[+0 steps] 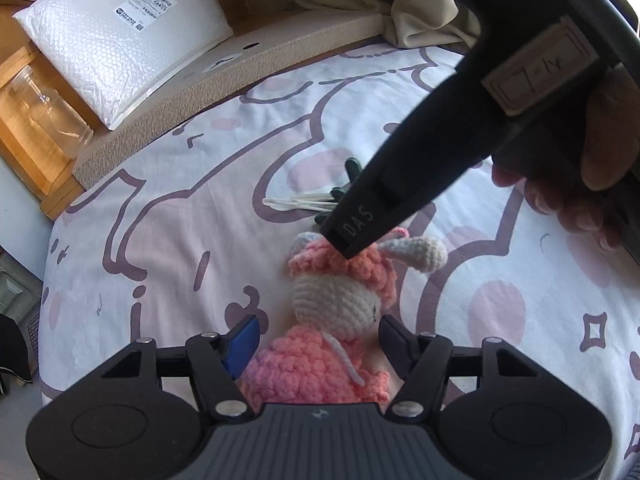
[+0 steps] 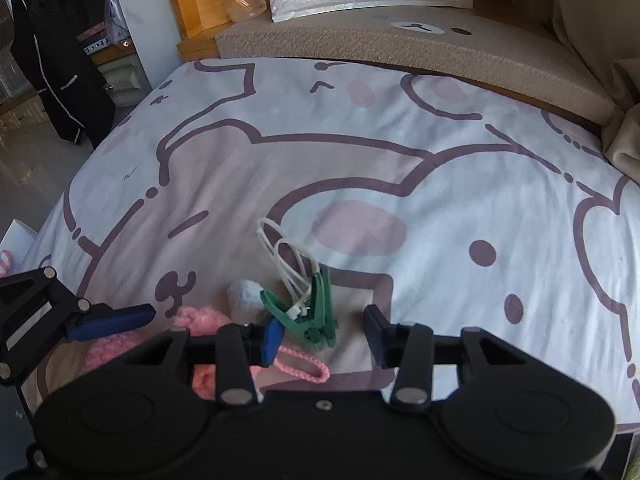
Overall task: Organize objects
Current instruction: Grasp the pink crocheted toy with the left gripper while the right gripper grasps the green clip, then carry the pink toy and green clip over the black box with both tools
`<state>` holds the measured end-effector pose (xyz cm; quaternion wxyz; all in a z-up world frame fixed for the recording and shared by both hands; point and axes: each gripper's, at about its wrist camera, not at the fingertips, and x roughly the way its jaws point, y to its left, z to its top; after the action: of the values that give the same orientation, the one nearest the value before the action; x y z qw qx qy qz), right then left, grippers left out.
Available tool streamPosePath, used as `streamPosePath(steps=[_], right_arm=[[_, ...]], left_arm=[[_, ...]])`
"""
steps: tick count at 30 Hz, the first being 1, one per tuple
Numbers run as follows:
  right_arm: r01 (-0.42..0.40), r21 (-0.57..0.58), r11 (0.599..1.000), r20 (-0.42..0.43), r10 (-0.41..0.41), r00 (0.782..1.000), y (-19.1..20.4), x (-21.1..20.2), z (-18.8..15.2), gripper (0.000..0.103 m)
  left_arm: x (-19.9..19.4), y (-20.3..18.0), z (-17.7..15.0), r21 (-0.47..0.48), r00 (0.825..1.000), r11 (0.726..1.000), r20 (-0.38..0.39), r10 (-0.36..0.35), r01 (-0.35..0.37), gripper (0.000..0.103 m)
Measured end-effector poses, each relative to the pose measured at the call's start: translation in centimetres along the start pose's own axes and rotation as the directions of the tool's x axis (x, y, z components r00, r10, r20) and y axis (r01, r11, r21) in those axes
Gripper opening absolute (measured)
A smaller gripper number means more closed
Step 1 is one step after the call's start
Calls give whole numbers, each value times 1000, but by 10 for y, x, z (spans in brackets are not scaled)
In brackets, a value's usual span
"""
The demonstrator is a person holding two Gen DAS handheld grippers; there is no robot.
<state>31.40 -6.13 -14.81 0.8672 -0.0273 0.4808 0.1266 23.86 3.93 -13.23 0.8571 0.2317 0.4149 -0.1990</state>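
Note:
A pink and cream crochet doll (image 1: 336, 308) lies on the bed sheet (image 1: 180, 208). My left gripper (image 1: 318, 340) is open, one finger on each side of the doll's body, not closed on it. The right gripper's black body (image 1: 460, 128) hangs over the doll's head. Green clothes pegs (image 2: 316, 312) with white loops (image 2: 288, 256) lie just beyond the doll. My right gripper (image 2: 326, 332) is open, with the pegs between its fingers near the left one. The doll's pink cord (image 2: 304, 368) and white ear (image 2: 244, 296) show below it. The left gripper's blue finger (image 2: 112, 322) shows at the left.
A cardboard scratcher board (image 2: 400, 44) runs along the far bed edge, with a bubble-wrap parcel (image 1: 124, 36) and a clear jar (image 1: 48, 112) by a wooden frame. Beige fabric (image 1: 420, 4) lies at the far right. The bed's left edge drops to the floor (image 2: 32, 160).

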Motion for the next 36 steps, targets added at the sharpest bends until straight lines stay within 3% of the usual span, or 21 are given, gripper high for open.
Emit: streamPosePath(steps=[4, 8, 15, 23, 36], right_arm=[[11, 11, 1000, -11, -11, 1000, 1, 4, 6, 43], [25, 6, 1000, -21, -25, 999, 3, 5, 10, 27], [29, 3, 1000, -25, -28, 999, 2, -2, 6, 26], [21, 38, 999, -6, -21, 1000, -6, -27, -4, 26], [-1, 52, 999, 41, -1, 999, -11, -81, -25, 26]], left_arm=[[4, 7, 1, -34, 1000, 999, -3, -19, 19, 66], [5, 11, 0, -88, 999, 995, -4, -46, 45, 59], [0, 16, -2, -192, 999, 981, -19, -44, 40, 49], [-14, 22, -14, -325, 998, 945, -37, -43, 28, 38], [-54, 14, -31, -439, 1000, 899, -25, -11, -1, 37]])
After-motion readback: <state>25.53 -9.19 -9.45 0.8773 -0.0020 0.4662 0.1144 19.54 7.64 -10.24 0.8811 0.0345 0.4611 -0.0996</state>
